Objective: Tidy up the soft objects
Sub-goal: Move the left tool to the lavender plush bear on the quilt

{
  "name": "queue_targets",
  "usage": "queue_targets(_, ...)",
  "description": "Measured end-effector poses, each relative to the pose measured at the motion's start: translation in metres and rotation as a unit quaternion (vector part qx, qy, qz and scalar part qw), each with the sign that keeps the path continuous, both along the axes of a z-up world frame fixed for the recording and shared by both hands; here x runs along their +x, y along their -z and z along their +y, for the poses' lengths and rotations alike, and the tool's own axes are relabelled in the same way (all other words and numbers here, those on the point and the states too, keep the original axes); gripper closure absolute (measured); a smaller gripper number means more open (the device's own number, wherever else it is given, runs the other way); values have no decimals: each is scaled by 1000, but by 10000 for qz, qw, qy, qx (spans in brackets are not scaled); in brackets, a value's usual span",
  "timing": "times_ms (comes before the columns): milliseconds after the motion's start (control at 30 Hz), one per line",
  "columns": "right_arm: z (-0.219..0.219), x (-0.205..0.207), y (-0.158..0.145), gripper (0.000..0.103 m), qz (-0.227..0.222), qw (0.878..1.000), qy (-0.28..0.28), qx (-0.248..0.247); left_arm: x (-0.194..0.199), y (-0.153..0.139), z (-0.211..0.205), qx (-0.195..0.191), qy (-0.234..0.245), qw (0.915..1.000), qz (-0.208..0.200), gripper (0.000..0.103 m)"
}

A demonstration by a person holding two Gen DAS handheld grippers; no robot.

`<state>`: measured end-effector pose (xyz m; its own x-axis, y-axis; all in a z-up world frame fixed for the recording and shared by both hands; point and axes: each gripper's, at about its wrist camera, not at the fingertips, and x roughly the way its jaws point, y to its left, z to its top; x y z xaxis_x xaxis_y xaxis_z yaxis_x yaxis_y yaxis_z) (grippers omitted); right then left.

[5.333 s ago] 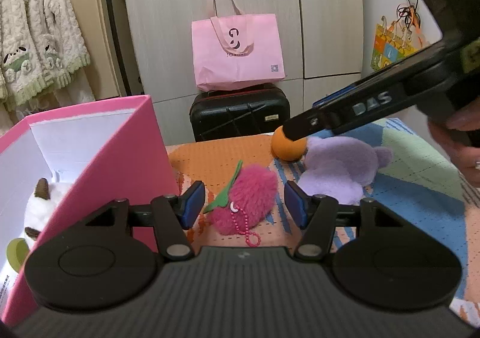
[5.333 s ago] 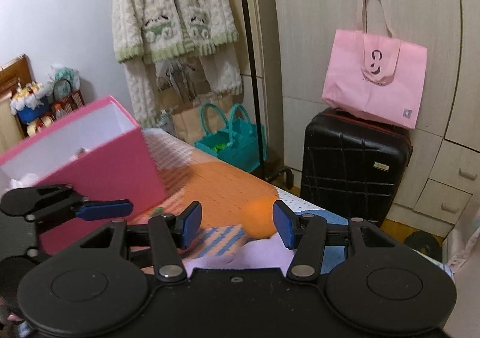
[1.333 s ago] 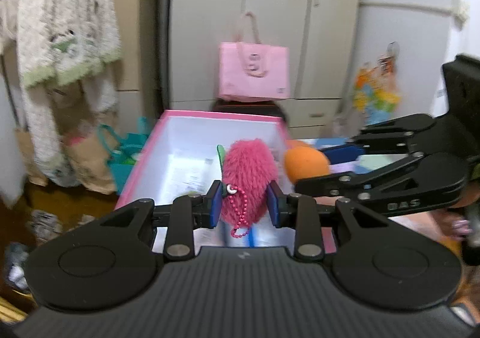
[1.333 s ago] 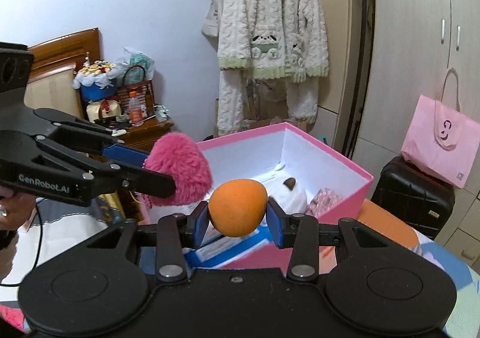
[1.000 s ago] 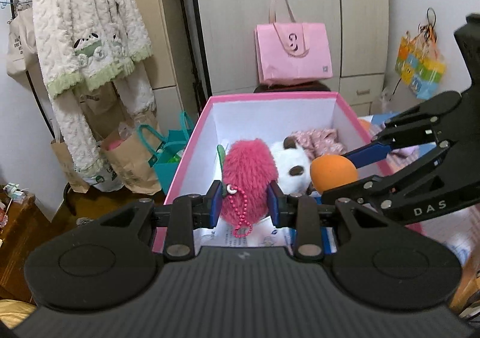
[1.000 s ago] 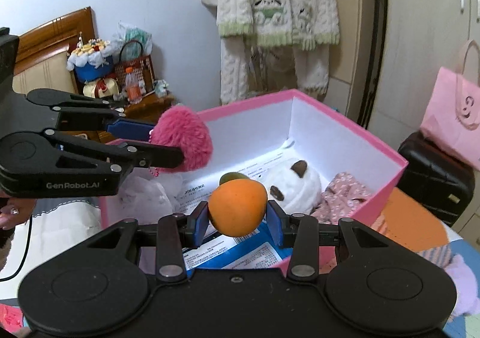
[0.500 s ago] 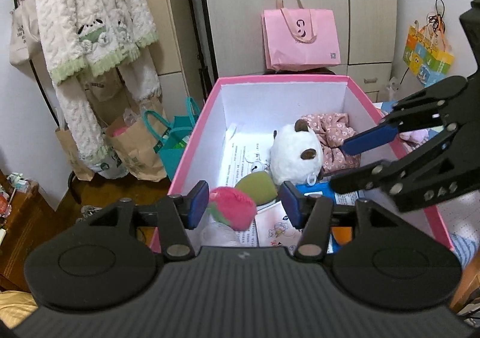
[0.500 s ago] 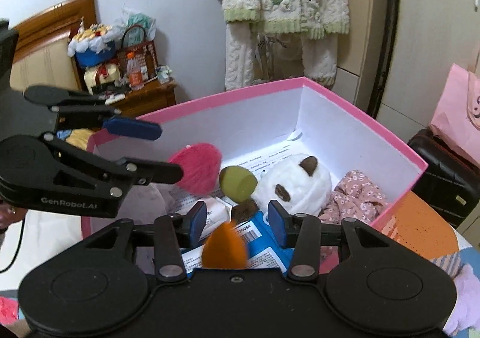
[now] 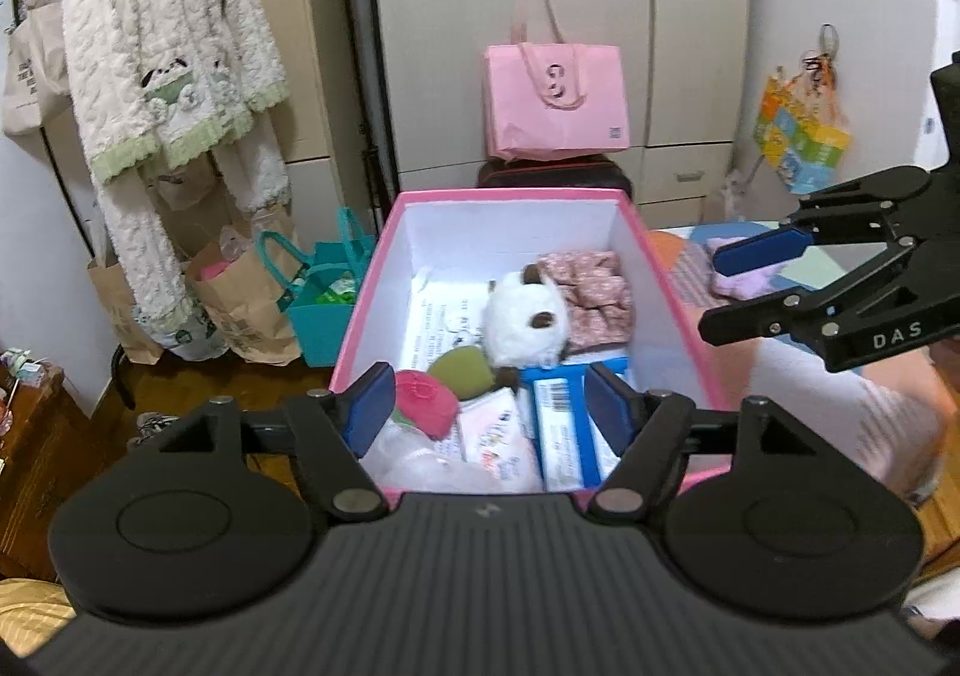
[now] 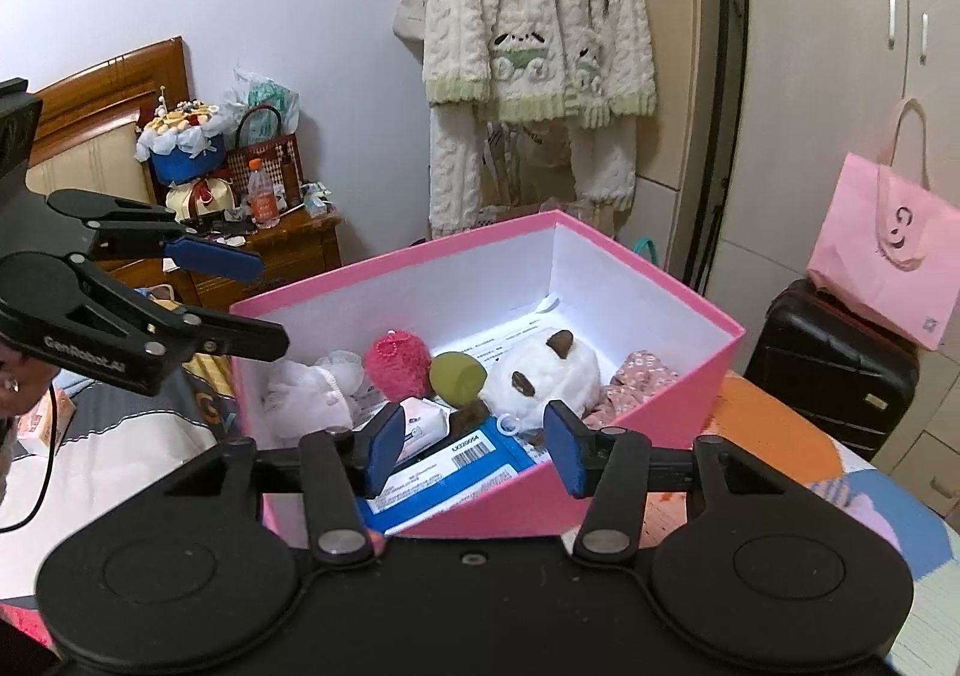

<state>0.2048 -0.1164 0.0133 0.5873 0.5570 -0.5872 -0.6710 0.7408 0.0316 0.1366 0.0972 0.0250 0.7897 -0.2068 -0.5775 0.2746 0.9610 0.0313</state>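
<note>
The pink box (image 9: 660, 280) (image 10: 630, 472) stands open on the bed. Inside lie the fuzzy pink plush (image 9: 423, 403) (image 10: 396, 361), an olive-green soft ball (image 9: 465, 370) (image 10: 459, 376), a white plush with brown ears (image 9: 525, 325) (image 10: 540, 370) and a pink floral cloth (image 9: 591, 289) (image 10: 636, 376). The orange ball is not in sight. My left gripper (image 9: 489, 415) is open and empty above the box's near end. My right gripper (image 10: 471, 448) is open and empty above the box's near wall; it also shows in the left wrist view (image 9: 738, 286). A purple plush (image 9: 741, 280) lies on the bed behind it.
Blue and white packets (image 9: 558, 424) and a white bag (image 10: 312, 391) fill the box's near end. A black suitcase (image 10: 834, 352) with a pink tote (image 10: 888, 262) stands by the wardrobe. Paper and teal bags (image 9: 282, 304) sit on the floor under a hanging cardigan (image 9: 162, 76).
Both grippers opened over the box: the pink plush dropped from the left, the orange ball from the right. The right gripper has since drawn back to the right.
</note>
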Motion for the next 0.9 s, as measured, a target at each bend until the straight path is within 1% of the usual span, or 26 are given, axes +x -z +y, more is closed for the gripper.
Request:
queue_targets(67, -6, -11, -5, 44, -86, 10000, 12, -4, -8, -7, -3, -92, 184, 9998, 70, 27)
queue_targets(133, -12, -22, -10, 42, -165, 9999, 6, -3, -16, -12, -6, -247, 350, 9989, 193, 25)
queue_targets(200, -18, -33, -12, 31, -220, 9998, -15, 21, -23, -16, -10, -325, 479, 9979, 286, 24)
queue_targets(233, -22, -39, -13, 31, -248, 9997, -39, 30, -27, -17, -13, -333, 543, 9975, 320, 22)
queue_targets(367, -33, -58, -15, 30, -279, 9996, -88, 20, -43, -21, -28, -206, 720, 9964, 409, 17)
queue_targets(433, -39, -68, -15, 26, -292, 9995, -123, 6, -52, -22, -36, -116, 799, 9958, 443, 15)
queue_targets(467, -42, -73, -15, 23, -322, 9994, -131, -7, -54, -22, -39, -91, 828, 9955, 456, 13)
queue_targets(533, -47, -83, -16, 22, -392, 9991, -135, -23, -61, -23, -48, -62, 921, 9946, 466, 9)
queue_targets(633, -57, -96, -15, 21, -476, 9988, -128, -40, -67, -25, -61, -35, 1079, 9930, 486, 8)
queue_targets(833, -80, -112, -8, 20, -474, 9989, -13, -70, -75, -27, -94, 142, 1412, 9886, 495, 6)
queue_targets(900, -88, -117, -5, 15, -506, 9987, 57, -87, -75, -26, -104, 175, 1511, 9871, 503, 6)
